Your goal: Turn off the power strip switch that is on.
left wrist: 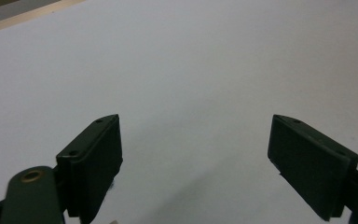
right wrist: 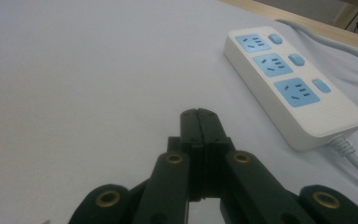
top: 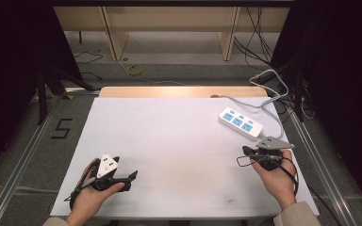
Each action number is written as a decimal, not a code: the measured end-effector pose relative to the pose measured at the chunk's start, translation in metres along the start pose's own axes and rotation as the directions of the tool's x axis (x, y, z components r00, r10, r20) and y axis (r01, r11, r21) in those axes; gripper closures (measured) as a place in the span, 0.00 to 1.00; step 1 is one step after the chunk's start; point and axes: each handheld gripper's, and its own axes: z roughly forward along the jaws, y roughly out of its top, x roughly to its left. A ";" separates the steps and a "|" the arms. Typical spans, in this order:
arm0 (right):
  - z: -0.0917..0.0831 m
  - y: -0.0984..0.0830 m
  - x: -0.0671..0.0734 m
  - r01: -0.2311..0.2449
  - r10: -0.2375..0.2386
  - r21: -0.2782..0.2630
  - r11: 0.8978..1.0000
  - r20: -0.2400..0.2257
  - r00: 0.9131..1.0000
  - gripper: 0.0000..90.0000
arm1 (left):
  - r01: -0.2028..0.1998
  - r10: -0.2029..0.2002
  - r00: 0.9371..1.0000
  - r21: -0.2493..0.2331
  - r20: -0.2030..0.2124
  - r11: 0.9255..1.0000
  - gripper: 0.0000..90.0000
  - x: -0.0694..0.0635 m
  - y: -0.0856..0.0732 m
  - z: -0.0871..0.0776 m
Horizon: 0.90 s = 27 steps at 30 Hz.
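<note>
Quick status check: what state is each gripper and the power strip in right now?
left gripper: jaws wide open, nothing between them, above bare table.
right gripper: jaws shut together, holding nothing, just short of the power strip.
power strip: lying flat on the table, three sockets all empty, cable attached.

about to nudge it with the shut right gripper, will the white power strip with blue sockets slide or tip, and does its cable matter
The white plastic power strip with blue sockets lies flat and low on the smooth white table, so it probably slides rather than tips. Its rigid shell likely stays stiff. The grey cable curving off its end may drag or swing it.
</note>
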 end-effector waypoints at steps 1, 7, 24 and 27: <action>0.000 0.001 -0.001 -0.001 0.001 0.001 1.000 0.002 1.000 1.00 | 0.000 0.000 1.000 0.000 0.000 1.000 0.20 0.000 0.000 0.000; 0.001 0.006 -0.007 -0.003 0.002 0.016 1.000 0.012 1.000 1.00 | 0.002 -0.002 1.000 -0.002 0.001 1.000 0.20 0.000 0.000 0.000; 0.003 0.019 -0.022 -0.007 0.005 0.057 0.998 0.028 1.000 1.00 | 0.002 -0.002 1.000 0.000 0.001 1.000 0.20 0.000 0.000 0.001; 0.004 0.020 -0.024 -0.006 0.004 0.064 0.998 0.029 1.000 1.00 | 0.004 -0.004 1.000 0.000 0.001 1.000 0.20 0.000 0.000 0.000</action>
